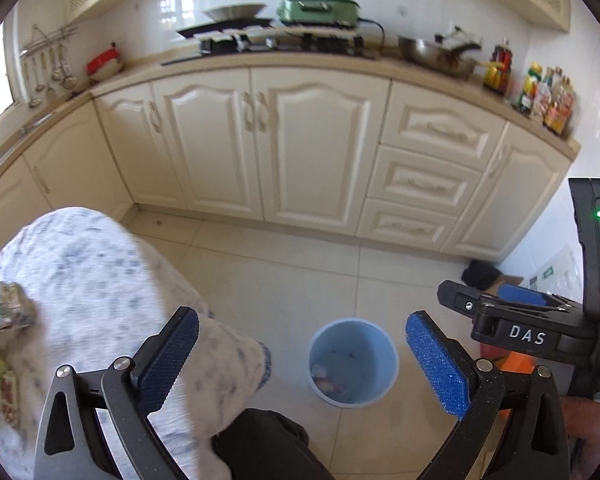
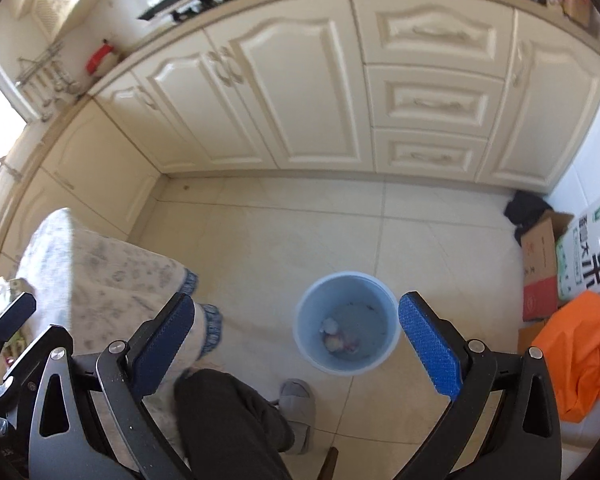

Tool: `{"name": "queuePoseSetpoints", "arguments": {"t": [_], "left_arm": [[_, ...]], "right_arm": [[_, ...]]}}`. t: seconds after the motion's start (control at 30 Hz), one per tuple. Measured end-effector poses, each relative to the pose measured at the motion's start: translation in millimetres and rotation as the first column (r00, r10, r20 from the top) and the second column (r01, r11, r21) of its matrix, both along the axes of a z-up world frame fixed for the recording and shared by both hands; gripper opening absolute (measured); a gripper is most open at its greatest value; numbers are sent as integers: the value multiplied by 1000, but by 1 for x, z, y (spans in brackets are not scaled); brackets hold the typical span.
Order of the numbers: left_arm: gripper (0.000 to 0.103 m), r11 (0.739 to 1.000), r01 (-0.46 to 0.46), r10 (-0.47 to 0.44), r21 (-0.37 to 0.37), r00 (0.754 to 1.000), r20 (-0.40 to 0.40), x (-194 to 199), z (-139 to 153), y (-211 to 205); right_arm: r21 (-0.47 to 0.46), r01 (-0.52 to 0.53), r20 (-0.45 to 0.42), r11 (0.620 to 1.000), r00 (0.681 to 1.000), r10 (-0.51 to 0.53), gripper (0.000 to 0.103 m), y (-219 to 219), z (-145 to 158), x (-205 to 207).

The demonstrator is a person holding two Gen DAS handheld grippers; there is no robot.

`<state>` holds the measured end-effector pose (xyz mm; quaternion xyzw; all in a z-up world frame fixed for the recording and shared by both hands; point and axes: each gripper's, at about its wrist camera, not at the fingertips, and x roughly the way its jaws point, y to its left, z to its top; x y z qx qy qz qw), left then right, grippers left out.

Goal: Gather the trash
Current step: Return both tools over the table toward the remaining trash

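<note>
A light blue trash bin stands on the tiled floor and holds a few scraps of trash; it also shows in the right wrist view. My left gripper is open and empty, held above the floor near the bin. My right gripper is open and empty above the bin; its body shows at the right of the left wrist view. Crumpled wrappers lie on the table with a floral cloth at the left.
Cream kitchen cabinets run along the back, with a stove and pans on the counter. A cardboard box and an orange bag sit on the floor at the right. The person's dark-trousered leg and grey slipper are below.
</note>
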<state>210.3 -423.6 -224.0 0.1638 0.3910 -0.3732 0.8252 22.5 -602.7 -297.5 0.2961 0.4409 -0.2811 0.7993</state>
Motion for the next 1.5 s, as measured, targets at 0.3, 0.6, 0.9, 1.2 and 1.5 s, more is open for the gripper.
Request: {"name": "queuePoseSetpoints", "arguments": {"t": [0.3, 0.6, 0.9, 1.2, 1.5], "left_arm": [[102, 964, -221, 236, -150, 968, 88, -35, 60, 150], [102, 873, -410, 461, -265, 871, 169, -88, 111, 301], [102, 773, -531, 613, -346, 765, 194, -126, 138, 393], [102, 713, -617, 691, -333, 699, 182, -158, 128, 438], [102, 665, -696, 740, -272, 664, 107, -138, 122, 464]], "right_arm": [[-115, -203, 154, 972, 963, 219, 103, 91, 85, 60], [-240, -397, 254, 886, 855, 452, 103, 200, 150, 111], [-348, -520, 288, 780, 732, 617, 103, 287, 185, 132], [-409, -638, 257, 653, 605, 753, 103, 360, 190, 151], [-367, -724, 168, 584, 566, 807, 103, 389, 148, 181]]}}
